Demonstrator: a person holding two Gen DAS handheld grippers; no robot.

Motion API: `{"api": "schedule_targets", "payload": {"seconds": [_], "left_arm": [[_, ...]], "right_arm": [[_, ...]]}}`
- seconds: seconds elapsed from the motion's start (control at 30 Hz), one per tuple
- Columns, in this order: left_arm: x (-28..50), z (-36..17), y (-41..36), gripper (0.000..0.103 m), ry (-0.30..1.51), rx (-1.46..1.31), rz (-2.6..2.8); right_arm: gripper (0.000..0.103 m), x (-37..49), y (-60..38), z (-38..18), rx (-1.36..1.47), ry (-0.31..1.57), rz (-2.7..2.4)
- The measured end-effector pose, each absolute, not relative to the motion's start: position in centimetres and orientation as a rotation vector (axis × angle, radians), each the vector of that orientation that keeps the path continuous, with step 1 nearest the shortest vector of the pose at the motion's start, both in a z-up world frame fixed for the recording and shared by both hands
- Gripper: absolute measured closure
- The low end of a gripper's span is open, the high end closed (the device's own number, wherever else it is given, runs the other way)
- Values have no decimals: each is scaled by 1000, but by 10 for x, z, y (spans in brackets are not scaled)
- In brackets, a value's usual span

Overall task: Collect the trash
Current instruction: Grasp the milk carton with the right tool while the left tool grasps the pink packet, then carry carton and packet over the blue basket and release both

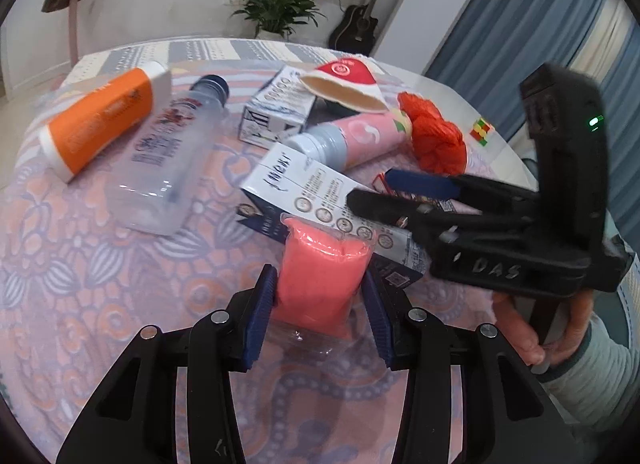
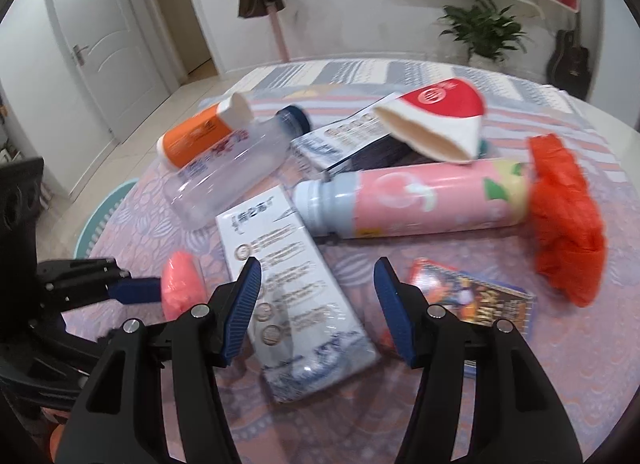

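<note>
Three bottles (image 2: pixel 412 200), two white cartons (image 2: pixel 288 288), one pink packet (image 1: pixel 320 276)

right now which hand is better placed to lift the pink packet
Left. Its fingers flank the pink packet on both sides, pressing it. The right gripper hangs open over the white carton, beside the packet.

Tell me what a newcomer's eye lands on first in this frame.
First, the bright pink packet in the foreground, between the blue pads of the left tool, which appear to press its sides. Next, the right tool hangs open above a white carton lying flat. Behind them a pink bottle lies on its side beside a crumpled red bag.
</note>
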State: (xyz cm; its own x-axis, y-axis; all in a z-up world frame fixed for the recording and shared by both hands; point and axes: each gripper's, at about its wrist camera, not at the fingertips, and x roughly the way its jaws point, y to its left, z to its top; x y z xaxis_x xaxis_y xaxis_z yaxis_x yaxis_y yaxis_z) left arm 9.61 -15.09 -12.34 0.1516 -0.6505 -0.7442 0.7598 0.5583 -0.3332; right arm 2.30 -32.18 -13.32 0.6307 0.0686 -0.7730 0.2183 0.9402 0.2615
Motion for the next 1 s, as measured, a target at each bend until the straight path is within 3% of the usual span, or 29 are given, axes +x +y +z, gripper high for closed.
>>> {"api": "schedule_targets", "payload": {"seconds": [0.17,0.5,0.53,0.57,0.6,1.0], "left_arm": [[105,-116,-134,61,977,80,-997],[124,-94,-96,61,931,-44,-941],[126,-92,-92,61,924,-56,-935],[126,-90,-89,61,918,-66,-931],[127,-87,-85,61,911,-77,-929],[147,-42,6,61,749,-273,-795]], "right_arm": [[39,31,-315,-139,373,909,-40],[38,48,-280,-144,232,973,-34],[39,50,-275,-145,209,980,-47],[50,52,-271,-145,188,986,-58],[51,52,-268,-144,168,988,-67],[51,60,-214,-52,156,757,40]]}}
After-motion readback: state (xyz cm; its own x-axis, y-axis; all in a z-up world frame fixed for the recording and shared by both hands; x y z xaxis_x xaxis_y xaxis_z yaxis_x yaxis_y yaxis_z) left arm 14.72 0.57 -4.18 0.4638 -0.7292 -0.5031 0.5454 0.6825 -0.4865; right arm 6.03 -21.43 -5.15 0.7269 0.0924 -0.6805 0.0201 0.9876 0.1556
